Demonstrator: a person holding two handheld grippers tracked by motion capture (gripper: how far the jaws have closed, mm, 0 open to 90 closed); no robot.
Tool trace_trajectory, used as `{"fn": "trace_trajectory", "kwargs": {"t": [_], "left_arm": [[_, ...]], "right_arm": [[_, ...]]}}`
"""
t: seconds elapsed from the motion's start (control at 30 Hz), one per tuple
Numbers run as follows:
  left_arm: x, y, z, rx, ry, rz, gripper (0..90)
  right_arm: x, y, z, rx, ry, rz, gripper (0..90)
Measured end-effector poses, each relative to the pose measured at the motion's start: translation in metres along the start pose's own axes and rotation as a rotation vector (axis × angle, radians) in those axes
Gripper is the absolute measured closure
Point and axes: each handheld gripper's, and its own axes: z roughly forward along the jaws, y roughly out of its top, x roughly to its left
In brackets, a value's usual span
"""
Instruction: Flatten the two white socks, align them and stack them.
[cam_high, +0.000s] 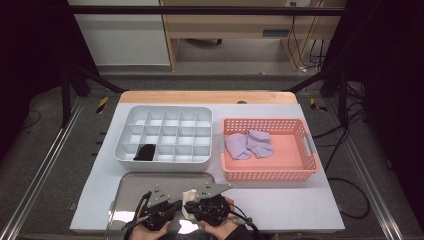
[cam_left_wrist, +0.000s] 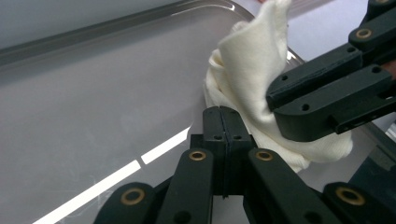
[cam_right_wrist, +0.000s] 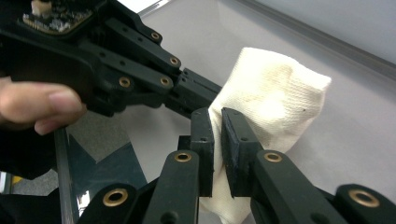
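Left claw (cam_left_wrist: 223, 135): jaws pressed together, a fold of the cream sock (cam_left_wrist: 252, 79) caught at their tips, seen in the left gripper view. Right claw (cam_right_wrist: 217, 140): jaws nearly together, clamped on a thin fold of the same sock, with a narrow gap showing between the pads in the right gripper view; no earlier state is recorded here. Cream sock: bunched, held between the two claws just above the metal tray (cam_high: 145, 182) at the near edge of the tabletop (cam_high: 280, 205). Hands (cam_high: 220, 227): gripping both tools from the bottom of the high view, close side by side. Beyond the tray, left: white divided organiser (cam_high: 165, 131), with a black sock (cam_high: 146, 152) in a near-row compartment. Right of it, just beside: pink basket (cam_high: 270, 172) holding two lavender socks (cam_high: 248, 144), overlapping, toward its left half.
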Motion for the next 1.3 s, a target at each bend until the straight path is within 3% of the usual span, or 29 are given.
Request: {"fn": "trace_trajectory", "kwargs": {"t": [0.23, 0.33, 0.43, 0.53, 0.6, 0.7, 1.0, 1.3], "left_arm": [[0.011, 0.012, -0.017, -0.106, 0.005, -0.022, 84.9], [0.01, 0.024, -0.028, -0.195, -0.012, 0.003, 76.4], [0.005, 0.03, -0.028, -0.211, -0.002, 0.027, 71.5], [0.001, 0.03, -0.013, -0.146, 0.0, 0.05, 64.9], [0.002, 0.029, -0.009, -0.131, 0.002, 0.052, 63.8], [0.006, 0.025, 0.002, -0.09, 0.042, 0.061, 63.0], [0.008, 0.022, 0.005, -0.071, 0.041, 0.065, 62.4], [0.007, 0.018, -0.001, -0.06, 0.02, 0.034, 57.2]], "right_arm": [[-0.001, -0.002, 0.0, -0.009, -0.004, -0.009, 83.4], [-0.001, -0.002, 0.0, -0.011, -0.003, -0.008, 83.2], [-0.001, -0.002, 0.0, -0.011, -0.003, -0.009, 83.1], [0.0, -0.002, 0.0, -0.013, -0.001, -0.008, 82.4], [0.0, -0.002, 0.0, -0.015, -0.002, -0.01, 82.0], [0.001, -0.003, -0.001, -0.015, -0.003, -0.014, 79.6], [0.002, -0.004, -0.01, 0.0, -0.03, -0.022, 73.9], [-0.014, -0.008, -0.027, 0.003, -0.142, 0.017, 70.6]]}}
